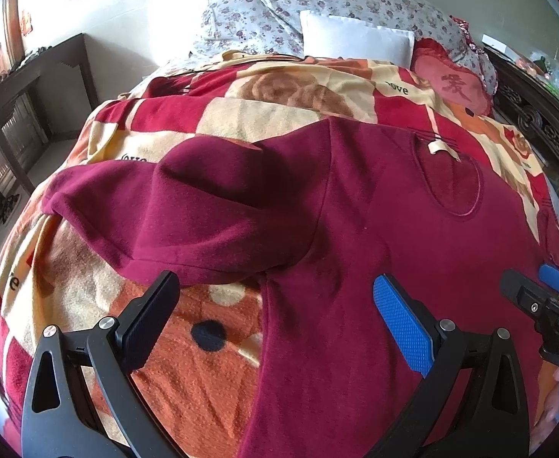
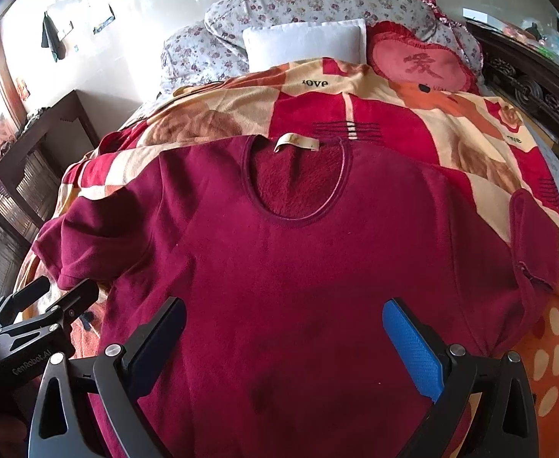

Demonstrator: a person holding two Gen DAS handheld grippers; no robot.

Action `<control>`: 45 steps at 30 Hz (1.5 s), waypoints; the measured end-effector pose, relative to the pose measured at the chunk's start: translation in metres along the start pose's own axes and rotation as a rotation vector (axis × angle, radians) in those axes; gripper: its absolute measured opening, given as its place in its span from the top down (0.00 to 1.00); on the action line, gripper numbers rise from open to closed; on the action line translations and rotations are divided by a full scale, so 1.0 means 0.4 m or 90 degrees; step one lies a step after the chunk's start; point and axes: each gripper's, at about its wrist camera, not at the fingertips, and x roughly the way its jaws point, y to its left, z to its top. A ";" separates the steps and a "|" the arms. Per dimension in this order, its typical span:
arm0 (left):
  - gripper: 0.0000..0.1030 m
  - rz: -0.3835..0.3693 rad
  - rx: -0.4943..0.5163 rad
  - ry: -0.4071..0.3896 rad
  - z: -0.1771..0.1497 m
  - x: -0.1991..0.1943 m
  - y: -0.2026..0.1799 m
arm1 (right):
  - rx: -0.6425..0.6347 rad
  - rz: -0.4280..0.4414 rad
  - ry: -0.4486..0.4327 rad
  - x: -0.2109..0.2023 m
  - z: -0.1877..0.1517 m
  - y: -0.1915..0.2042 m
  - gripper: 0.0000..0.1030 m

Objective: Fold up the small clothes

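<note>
Between the right gripper's point(image 2: 284, 339) matt black plastic fingers lies a fuzzy maroon fleece shirt point(image 2: 298, 267); beyond, a plush blanket point(image 2: 393, 114).

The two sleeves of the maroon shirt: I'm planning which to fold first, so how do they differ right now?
The left sleeve is rumpled, with a raised hump of cloth near its shoulder; the right sleeve lies flatter. The right sleeve's cuff edge looks frayed; the left sleeve's hem looks neat. Both lie spread outward, unfolded, on the blanket.
</note>
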 end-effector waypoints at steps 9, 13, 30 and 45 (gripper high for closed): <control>0.01 0.014 -0.048 0.004 0.016 0.004 0.095 | -0.019 0.012 0.010 0.026 0.010 0.038 0.01; 0.01 0.019 -0.101 0.005 0.032 -0.001 0.201 | -0.028 0.023 0.015 0.038 0.017 0.061 0.01; 0.33 0.002 -0.406 -0.004 0.111 0.152 0.606 | -0.054 0.045 0.055 0.089 0.022 0.121 0.01; 0.92 -0.085 -0.294 -0.116 0.249 -0.018 0.455 | -0.003 0.055 0.038 0.075 0.040 0.037 0.01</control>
